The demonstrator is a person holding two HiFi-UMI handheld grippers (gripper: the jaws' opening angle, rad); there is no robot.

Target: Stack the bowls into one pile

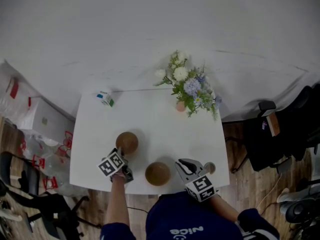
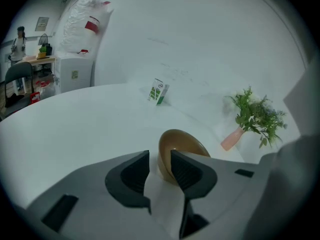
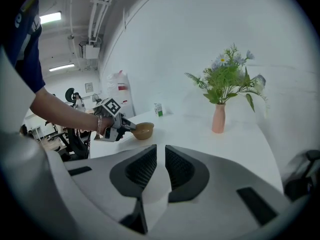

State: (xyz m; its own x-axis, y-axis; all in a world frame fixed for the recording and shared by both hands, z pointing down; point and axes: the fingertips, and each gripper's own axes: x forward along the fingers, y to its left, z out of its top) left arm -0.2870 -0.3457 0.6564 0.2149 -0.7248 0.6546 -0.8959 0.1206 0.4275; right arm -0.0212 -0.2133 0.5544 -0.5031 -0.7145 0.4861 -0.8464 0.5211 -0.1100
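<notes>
One jaw of the left hand-held gripper (image 2: 160,156) covers part of the bowl (image 2: 183,142); print on the carton (image 2: 158,91) is unreadably small.

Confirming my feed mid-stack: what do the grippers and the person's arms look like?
Both the left gripper and the right gripper have light grey bodies and black ribbed jaw pads. Each carries a white cube with black square markers. The person wears a dark blue short-sleeved shirt with white lettering.

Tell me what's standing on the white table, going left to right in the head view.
small green-and-white carton → brown bowl farther back → brown bowl at the front edge → pink vase of flowers
</notes>
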